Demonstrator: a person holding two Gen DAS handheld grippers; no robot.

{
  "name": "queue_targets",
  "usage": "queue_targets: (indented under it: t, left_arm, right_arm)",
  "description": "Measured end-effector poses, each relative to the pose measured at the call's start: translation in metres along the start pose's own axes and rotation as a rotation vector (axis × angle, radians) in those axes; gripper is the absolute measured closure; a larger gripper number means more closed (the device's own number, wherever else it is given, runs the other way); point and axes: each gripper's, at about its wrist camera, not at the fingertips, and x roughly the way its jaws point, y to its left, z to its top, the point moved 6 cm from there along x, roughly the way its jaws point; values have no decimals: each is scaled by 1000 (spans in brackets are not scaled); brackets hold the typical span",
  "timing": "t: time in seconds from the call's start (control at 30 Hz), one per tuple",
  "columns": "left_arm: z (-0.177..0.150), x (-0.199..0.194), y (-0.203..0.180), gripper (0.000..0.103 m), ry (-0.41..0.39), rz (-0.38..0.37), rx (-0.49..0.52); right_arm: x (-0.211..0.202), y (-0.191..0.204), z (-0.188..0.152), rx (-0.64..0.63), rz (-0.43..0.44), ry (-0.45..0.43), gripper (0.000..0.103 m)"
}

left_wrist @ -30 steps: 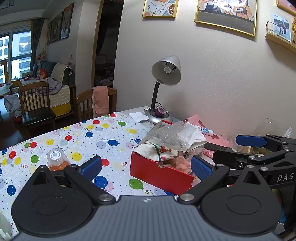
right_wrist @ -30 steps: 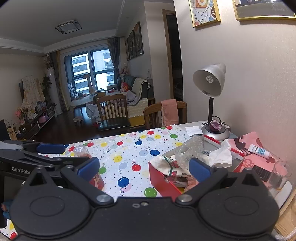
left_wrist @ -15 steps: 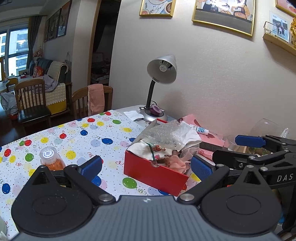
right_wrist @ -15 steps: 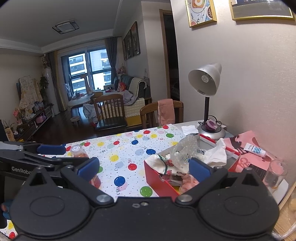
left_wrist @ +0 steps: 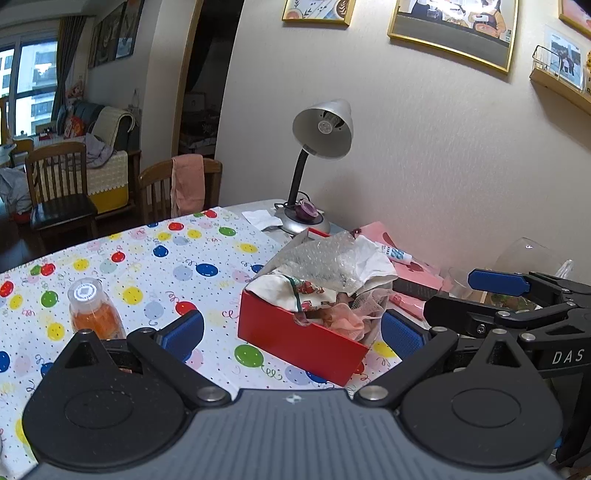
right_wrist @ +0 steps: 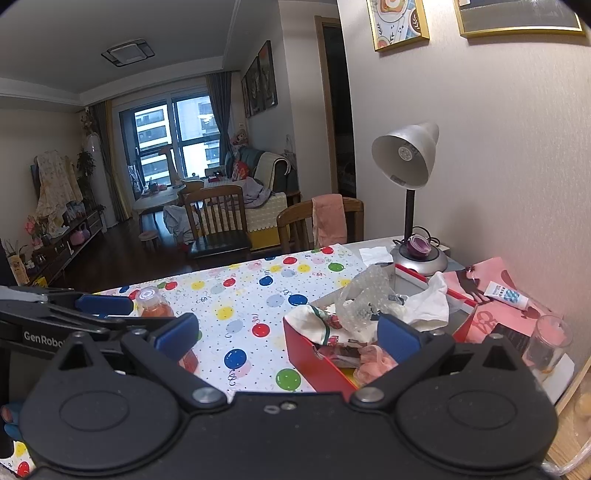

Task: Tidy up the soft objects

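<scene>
- Red box (left_wrist: 295, 336) on the dotted cloth (left_wrist: 155, 258) holds the soft items: printed cloth (left_wrist: 295, 290), bubble wrap (left_wrist: 317, 258), white tissue (left_wrist: 373, 262), pink mesh (left_wrist: 343, 321). Judged mostly done; the pile overflows.
- Left gripper (left_wrist: 291, 332) and right gripper (right_wrist: 288, 332): both wide open, empty, short of the box.
- Obstacles: bottle (left_wrist: 92, 306), lamp (left_wrist: 317, 147), glass (right_wrist: 546, 339).

Lighting: soft, even indoor light, moderately dim; no hard shadows on the dotted tablecloth (left_wrist: 147, 266).
Daylight source: window (right_wrist: 173, 144) far behind the desk lamp (right_wrist: 406, 158), bluish, slightly overexposed.
Desk lamp: shade grey inside, no glow visible.
Glare: faint reflections on framed pictures (left_wrist: 450, 33) above the lamp.
Distortion: strong fisheye; walls and door frame beside the lamp bow outward; dark vignette in the right wrist view's corners.
Focus: sharp mid-field; room behind the lamp softer, grainy.
</scene>
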Motion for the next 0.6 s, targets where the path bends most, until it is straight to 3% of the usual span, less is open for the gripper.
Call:
queue_targets:
  t: [0.6]
  left_arm:
    - [0,1,0,0,4,9,-5]
  right_arm:
    - [0,-1,0,2,0,4,0]
